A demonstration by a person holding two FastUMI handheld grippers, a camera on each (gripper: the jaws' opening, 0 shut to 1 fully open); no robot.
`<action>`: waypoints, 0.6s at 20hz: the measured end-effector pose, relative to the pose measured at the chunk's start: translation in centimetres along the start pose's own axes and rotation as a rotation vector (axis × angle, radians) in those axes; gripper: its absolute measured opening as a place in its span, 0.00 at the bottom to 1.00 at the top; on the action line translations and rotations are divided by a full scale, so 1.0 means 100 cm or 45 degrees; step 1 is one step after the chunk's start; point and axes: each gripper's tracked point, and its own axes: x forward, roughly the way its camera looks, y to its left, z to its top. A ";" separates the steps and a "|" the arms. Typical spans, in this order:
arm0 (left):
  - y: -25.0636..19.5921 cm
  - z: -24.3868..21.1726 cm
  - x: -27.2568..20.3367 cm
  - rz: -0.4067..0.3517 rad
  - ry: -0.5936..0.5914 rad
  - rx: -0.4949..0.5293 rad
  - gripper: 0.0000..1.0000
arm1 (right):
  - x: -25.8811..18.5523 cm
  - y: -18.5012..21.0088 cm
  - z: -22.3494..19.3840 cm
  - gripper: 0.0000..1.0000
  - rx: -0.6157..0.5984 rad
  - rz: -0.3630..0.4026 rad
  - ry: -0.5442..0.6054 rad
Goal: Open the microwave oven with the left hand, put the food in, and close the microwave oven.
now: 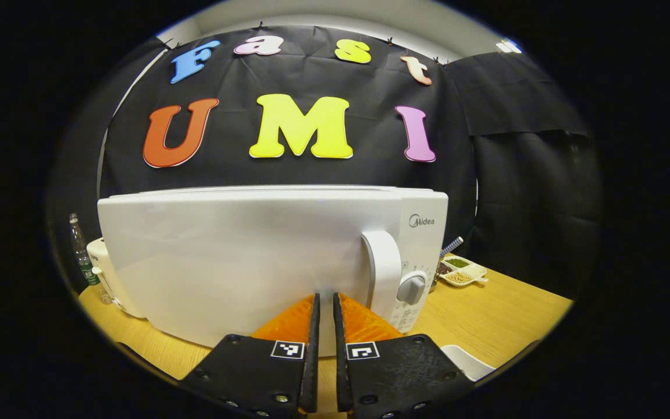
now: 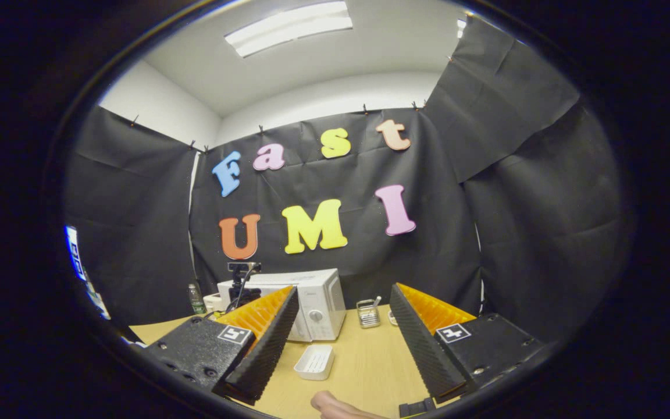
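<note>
Microwave oven [image 1: 265, 262] stands on table [image 1: 486, 314], door closed. Left gripper [image 1: 323, 326] right before door, jaws nearly together, holding nothing, handle [image 1: 382, 273] not yet gripped. Right gripper [image 2: 344, 326] well back, jaws wide, empty. White tray [image 2: 314, 361] waits on table. All steps left, I judge.
</note>
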 end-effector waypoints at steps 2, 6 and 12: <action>-0.001 0.011 0.008 0.036 -0.038 -0.019 0.09 | 0.006 -0.009 -0.006 0.90 0.005 -0.012 0.012; -0.001 0.010 0.008 0.147 -0.038 0.041 0.08 | 0.011 -0.018 -0.015 0.90 0.024 -0.027 0.034; 0.001 0.010 0.008 0.167 -0.020 0.014 0.06 | 0.002 -0.020 -0.011 0.90 -0.006 -0.041 0.039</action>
